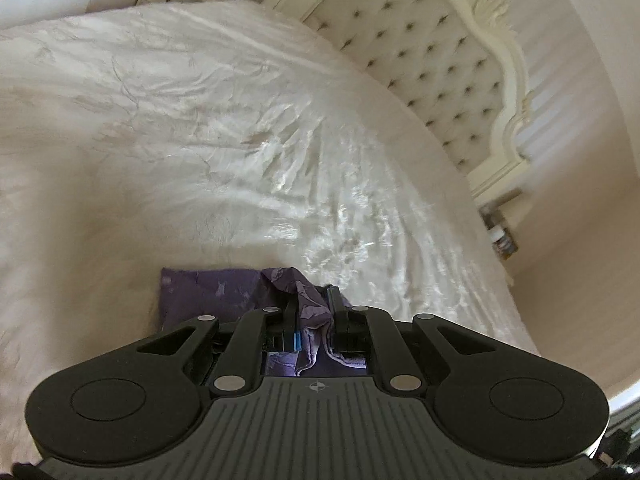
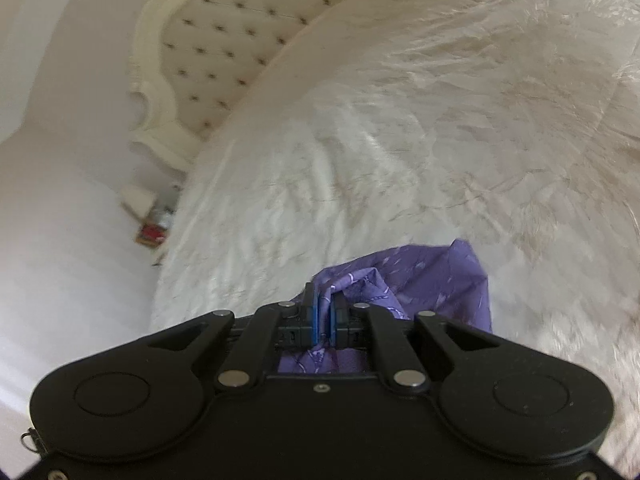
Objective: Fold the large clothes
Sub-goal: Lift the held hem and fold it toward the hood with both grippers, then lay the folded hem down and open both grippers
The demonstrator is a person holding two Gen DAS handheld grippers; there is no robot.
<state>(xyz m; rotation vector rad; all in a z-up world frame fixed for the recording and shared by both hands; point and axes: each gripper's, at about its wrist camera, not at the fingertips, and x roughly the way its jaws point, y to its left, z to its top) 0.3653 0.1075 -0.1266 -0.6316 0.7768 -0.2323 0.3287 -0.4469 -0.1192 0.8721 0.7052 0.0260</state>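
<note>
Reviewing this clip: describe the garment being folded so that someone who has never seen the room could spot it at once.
Start at the cream bedspread covering the bed below the tufted headboard. At its near edge lies the purple patterned garment, pinched by both the left gripper and right gripper. It is the only dark, coloured fabric on the pale bed.

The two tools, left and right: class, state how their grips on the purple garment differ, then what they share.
The left tool holds a thick bunch of the purple garment with its fingers visibly apart; the right tool has fingers almost together on a thin edge. Beyond the left tool the garment lies flat; beyond the right it bunches. Both are shut on it above the cream bedspread.
</note>
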